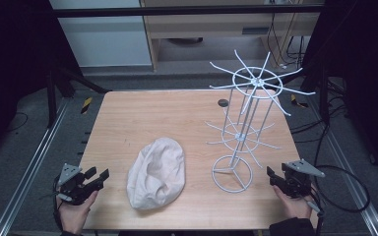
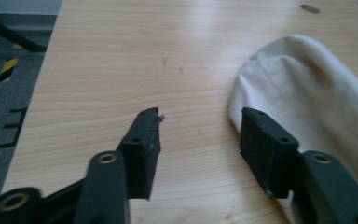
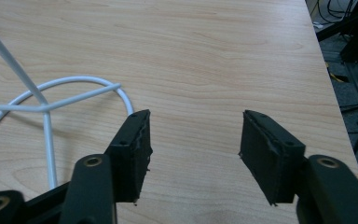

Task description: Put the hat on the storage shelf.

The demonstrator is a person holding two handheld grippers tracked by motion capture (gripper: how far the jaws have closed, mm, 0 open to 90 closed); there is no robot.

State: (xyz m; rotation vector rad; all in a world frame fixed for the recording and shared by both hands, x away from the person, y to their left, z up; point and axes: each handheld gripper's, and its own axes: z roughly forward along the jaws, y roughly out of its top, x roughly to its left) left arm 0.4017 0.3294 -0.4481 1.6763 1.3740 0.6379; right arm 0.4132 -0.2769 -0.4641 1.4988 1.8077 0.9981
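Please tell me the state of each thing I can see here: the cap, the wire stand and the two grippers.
Cap: lying flat on the table, crumpled, not held.
Wire stand: upright on its ring base, hooks empty.
Left gripper: open, nothing between the jaws, beside the cap.
Right gripper: open, nothing between the jaws, near the stand's base.

This looks like a lab or test bay. A bare wooden table (image 1: 177,118) sits inside a frame of metal rails (image 1: 29,167), on grey carpet marked with hazard tape (image 1: 86,104). Beyond the right gripper (image 1: 275,178), loose cables (image 1: 344,187) trail over the floor.
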